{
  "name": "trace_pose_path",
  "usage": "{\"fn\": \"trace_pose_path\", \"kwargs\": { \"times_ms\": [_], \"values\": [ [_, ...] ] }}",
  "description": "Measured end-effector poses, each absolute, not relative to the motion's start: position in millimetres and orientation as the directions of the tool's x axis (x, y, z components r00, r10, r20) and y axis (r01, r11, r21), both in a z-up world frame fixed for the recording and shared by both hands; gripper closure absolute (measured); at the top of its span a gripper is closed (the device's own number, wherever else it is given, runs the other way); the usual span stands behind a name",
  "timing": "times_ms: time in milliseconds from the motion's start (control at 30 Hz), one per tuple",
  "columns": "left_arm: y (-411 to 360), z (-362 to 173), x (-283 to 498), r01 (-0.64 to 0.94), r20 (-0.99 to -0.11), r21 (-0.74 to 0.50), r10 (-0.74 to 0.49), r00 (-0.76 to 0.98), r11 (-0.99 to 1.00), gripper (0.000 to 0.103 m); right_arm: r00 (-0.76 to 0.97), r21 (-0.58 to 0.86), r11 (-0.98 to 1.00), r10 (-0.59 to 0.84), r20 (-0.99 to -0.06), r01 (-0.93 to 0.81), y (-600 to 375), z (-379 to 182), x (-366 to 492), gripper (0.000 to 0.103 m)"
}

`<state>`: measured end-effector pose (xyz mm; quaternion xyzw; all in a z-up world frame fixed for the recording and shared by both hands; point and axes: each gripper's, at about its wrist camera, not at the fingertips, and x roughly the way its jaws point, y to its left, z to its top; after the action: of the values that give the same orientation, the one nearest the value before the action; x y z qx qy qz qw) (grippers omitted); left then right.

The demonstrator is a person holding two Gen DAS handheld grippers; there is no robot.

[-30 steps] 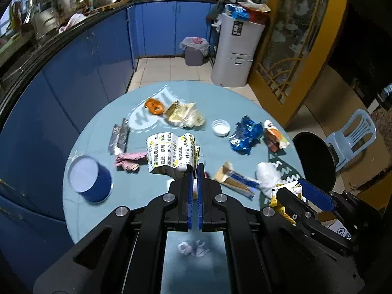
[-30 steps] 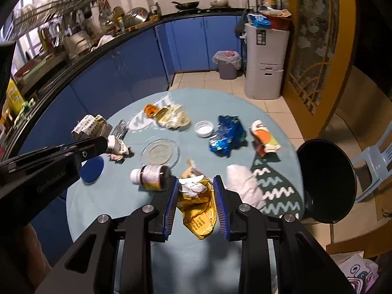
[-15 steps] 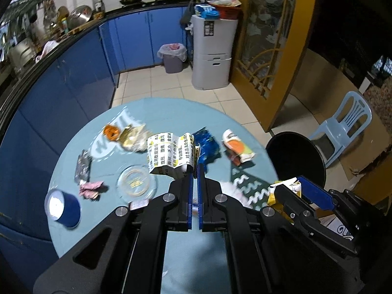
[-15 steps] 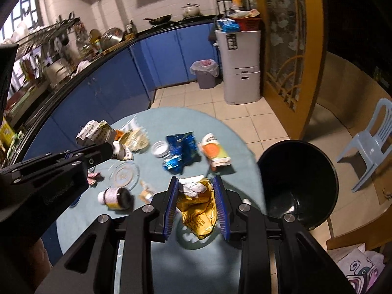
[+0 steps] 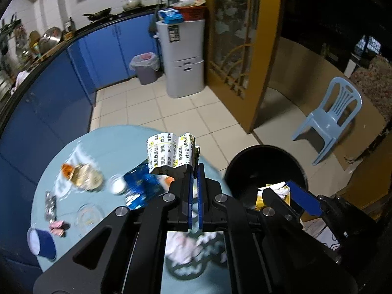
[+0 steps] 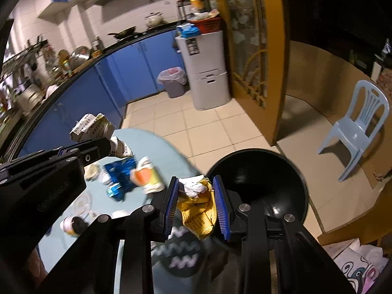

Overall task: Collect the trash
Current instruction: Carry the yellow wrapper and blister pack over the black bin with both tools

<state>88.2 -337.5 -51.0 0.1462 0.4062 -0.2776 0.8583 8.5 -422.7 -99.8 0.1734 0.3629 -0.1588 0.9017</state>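
Two grippers: both loaded, both over the near edge of the round table.
Left gripper (image 5: 194,171): jaws pressed nearly flat together, pinching the edge of a crumpled white carton (image 5: 171,155) printed with black characters and yellow marks; the carton sticks up and to the left of the fingertips, off the table.
Same carton from the right wrist: seen at (image 6: 91,127), held aloft at the tip of the left gripper (image 6: 107,144), above the table's far left part.
Right gripper (image 6: 196,196): jaws partly apart, blue pads pressing on both sides of a crumpled yellow wrapper (image 6: 198,210) with white paper bunched at its top; the wrapper hangs down between the fingers.
Right gripper from the left wrist: at (image 5: 278,192), with the yellow wrapper (image 5: 259,199) showing in front of the bin's dark inside.
Black bin (image 6: 257,186): round and open, on the floor just beside the table's right edge; the wrapper's right side lies against its rim in the picture.
Table (image 5: 110,142): light blue, round, with litter on it.
Litter on the table: blue foil packet (image 6: 120,176), white and orange pouch (image 6: 145,176), small bottle lying on its side (image 6: 73,224), clear round lid (image 5: 88,214), blue cup (image 5: 40,243), pink scrap (image 5: 57,227), tan wrapper (image 5: 85,176).
Patterned mat (image 6: 181,252): dark with white zigzags, under the right gripper, blurred.
Beyond the table: tiled floor, lined grey waste bin (image 5: 144,68), grey cabinet (image 5: 183,58), pale blue plastic chair (image 5: 330,117).
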Motion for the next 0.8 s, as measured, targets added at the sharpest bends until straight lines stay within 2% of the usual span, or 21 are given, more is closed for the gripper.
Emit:
{"fn": "trace_pose_path", "kwargs": {
  "times_ms": [467,800],
  "values": [
    [-440,-66,83,0.703,-0.795,0.021,-0.415,0.443,0.711,0.099,0.642,0.217,0.814,-0.23,-0.731,0.539,-498,-122,-4,0.074],
    [-465,-85,90,0.722,-0.835,0.009,-0.392,0.386,0.692,0.092,0.625,0.23,0.786,-0.239,-0.743,0.574,-516,-133,-6,0.074]
  ]
}}
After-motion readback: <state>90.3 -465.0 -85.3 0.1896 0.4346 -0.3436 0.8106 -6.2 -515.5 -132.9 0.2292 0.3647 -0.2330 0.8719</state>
